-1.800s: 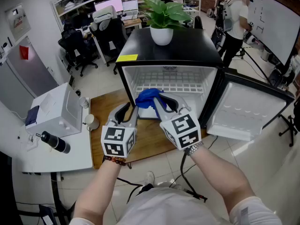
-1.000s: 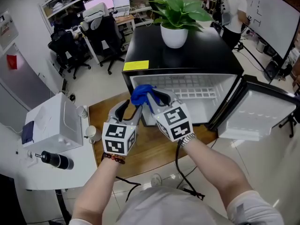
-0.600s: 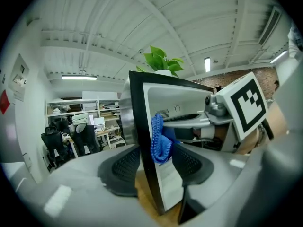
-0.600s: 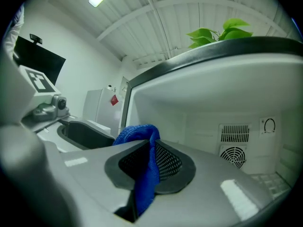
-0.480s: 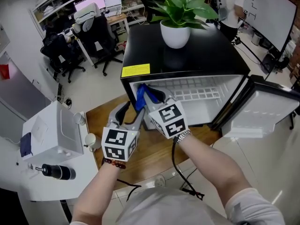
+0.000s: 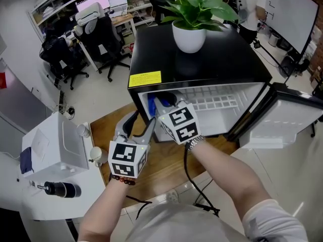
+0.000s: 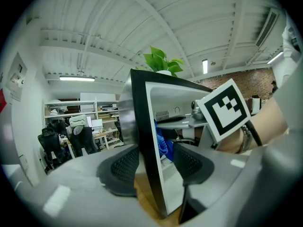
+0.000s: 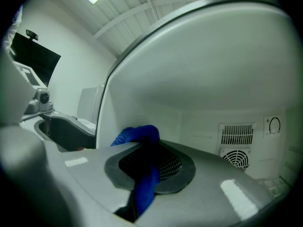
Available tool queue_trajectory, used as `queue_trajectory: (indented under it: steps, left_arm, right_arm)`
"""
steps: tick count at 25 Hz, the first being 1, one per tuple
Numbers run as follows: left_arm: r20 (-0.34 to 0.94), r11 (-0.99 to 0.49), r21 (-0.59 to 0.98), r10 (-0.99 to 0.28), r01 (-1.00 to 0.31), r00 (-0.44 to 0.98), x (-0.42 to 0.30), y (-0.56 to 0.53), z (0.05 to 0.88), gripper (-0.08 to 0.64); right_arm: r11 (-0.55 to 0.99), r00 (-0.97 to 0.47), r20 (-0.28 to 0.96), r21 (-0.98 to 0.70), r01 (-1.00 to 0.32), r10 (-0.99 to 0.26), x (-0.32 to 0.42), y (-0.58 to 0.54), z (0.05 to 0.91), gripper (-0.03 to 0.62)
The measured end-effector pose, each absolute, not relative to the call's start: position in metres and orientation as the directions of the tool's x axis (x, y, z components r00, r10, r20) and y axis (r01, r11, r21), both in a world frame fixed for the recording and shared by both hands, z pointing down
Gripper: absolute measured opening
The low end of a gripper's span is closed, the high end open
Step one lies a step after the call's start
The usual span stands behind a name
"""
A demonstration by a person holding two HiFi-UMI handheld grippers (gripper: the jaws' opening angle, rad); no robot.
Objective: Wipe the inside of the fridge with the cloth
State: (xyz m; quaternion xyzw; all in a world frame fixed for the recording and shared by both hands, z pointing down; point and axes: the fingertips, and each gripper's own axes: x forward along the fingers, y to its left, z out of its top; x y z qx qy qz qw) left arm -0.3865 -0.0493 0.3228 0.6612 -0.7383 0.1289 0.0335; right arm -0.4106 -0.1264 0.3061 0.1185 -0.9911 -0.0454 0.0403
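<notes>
Inside the open fridge (image 6: 227,59), your right gripper (image 6: 164,104) is clenched on the blue cloth (image 8: 144,183). A wad bunches out past the jaws and a strip trails back between them. The cloth sits high in the left corner of the compartment, just beside the left inner wall, though whether it actually presses on the wall cannot be told. Holding it with a wad proud of the jaws looks deliberate, so that fabric rather than the jaws meets the liner. The vent grille (image 8: 236,135) on the back wall lies well off to the right.

Your left gripper (image 6: 141,119) is released, and its jaws have just been opening. The front edge of the fridge's left wall stands between them, and the pads do not seem to bear on it. This reads as a steadying hand at the cabinet rather than a grasp. The door (image 6: 282,120) hangs wide at the right, out of your way, and the potted plant (image 6: 187,37) stands on the black top.

Against the earliest frame, the cloth was then at the mouth of the fridge, low and near the middle — now it is up in the left corner. The left gripper, then out in front of the opening, has come in to straddle that left wall. Your view has swung more directly over the top of the fridge.
</notes>
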Motion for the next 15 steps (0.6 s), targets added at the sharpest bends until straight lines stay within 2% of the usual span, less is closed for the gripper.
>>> queue_trajectory:
  steps: [15]
  left_arm:
    - [0.194,0.106,-0.126,-0.972,-0.986,-0.130,-0.393,-0.058,0.322,0.239]
  right_arm:
    - [0.954,-0.952,0.107,0.125,-0.272,-0.286,-0.439,-0.164,0.312,0.032]
